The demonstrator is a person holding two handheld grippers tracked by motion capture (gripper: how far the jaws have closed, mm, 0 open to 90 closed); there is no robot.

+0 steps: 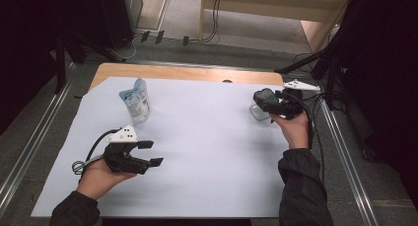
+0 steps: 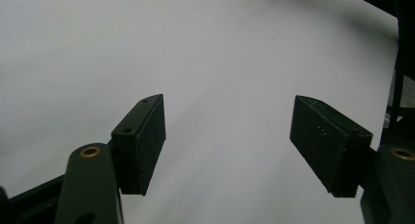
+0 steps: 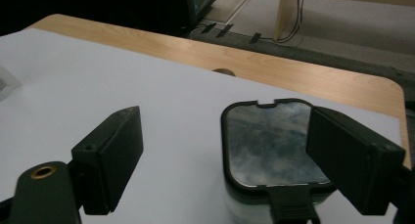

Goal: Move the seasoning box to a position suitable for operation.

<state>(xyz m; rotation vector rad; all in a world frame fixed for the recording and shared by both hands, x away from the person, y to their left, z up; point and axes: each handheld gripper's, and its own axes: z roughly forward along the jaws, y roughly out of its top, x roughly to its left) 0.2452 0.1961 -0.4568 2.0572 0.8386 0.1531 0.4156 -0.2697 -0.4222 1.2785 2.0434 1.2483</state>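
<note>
Hovering right gripper [image 3: 222,155] (jaws wide) by container [image 3: 269,145].

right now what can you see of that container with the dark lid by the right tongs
The container is a small box with rounded corners: a clear-looking body under a black-rimmed lid whose glossy panel mirrors the room, with a black latch at its near edge. It stands upright, lid closed, on the white sheet near the table's far right corner. The right tongs are open around it; from the right gripper view one pad overlaps its edge, contact unclear.

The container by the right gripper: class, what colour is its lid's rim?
Black, framing a clear, reflective lid panel on the container; it shows best in the right gripper view.
</note>
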